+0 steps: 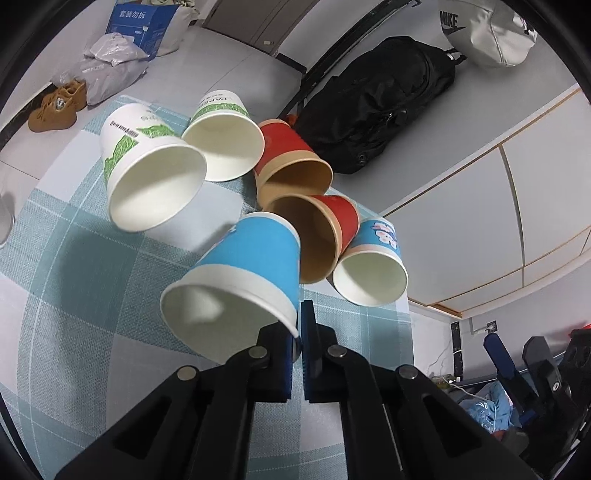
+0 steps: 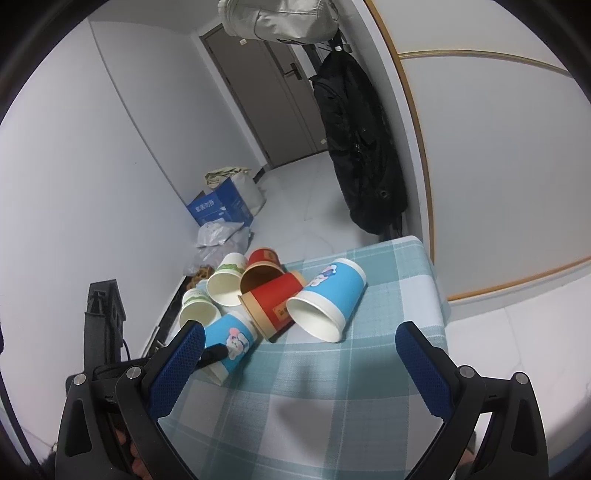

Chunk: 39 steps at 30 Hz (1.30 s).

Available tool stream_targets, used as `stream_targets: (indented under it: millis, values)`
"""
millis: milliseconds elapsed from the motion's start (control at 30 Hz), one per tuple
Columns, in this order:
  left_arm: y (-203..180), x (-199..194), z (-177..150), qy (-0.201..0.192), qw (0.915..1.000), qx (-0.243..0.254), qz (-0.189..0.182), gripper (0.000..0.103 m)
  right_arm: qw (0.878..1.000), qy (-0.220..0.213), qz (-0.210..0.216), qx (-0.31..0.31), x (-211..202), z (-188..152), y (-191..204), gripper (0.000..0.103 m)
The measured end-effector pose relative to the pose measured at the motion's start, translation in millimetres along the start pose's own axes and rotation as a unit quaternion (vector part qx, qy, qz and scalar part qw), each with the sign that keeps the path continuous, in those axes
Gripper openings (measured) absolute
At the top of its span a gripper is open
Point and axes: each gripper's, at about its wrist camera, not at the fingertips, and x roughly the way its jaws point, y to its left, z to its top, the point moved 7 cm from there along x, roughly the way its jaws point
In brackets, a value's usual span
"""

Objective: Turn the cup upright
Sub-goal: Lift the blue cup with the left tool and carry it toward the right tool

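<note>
Several paper cups lie on their sides on a table with a blue-green checked cloth (image 1: pixel 92 295). My left gripper (image 1: pixel 300 325) is shut on the rim of a blue cup (image 1: pixel 251 266), which is tilted with its mouth toward the camera. The same cup shows in the right wrist view (image 2: pixel 232 339) with the left gripper's tip on its rim. Beside it lie two red cups (image 1: pixel 325 229) (image 1: pixel 288 158), two white cups with green leaves (image 1: pixel 147 173) (image 1: pixel 225 136) and another blue cup (image 1: pixel 373 266). My right gripper (image 2: pixel 299 339) is open and empty above the cloth (image 2: pixel 314 387), near the second blue cup (image 2: pixel 328 295).
A black backpack (image 1: pixel 376 99) and a grey bag (image 1: pixel 487 29) hang by the wall past the table. On the floor are a blue box (image 2: pixel 221 206), plastic bags (image 2: pixel 218 240) and brown shoes (image 1: pixel 55 107). The table's right edge (image 2: pixel 439 295) is close to the cups.
</note>
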Motion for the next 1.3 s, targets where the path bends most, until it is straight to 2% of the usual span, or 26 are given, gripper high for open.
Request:
stream_targets:
  millis: [367, 800, 1300]
  values:
    - [-1, -15, -3, -0.036, 0.9993, 0.009, 0.011, 0.0, 1.0, -0.016, 0.001, -0.009, -6, 1, 6, 0.103]
    - [-19, -61, -25, -0.094, 0.995, 0.033, 0.008, 0.0, 0.999, -0.039, 0.008, -0.013, -16, 3, 10, 0.103]
    - [-28, -76, -60, -0.1, 0.994, 0.045, -0.008, 0.0, 0.998, -0.054, 0.009, -0.026, -34, -9, 16, 0.103]
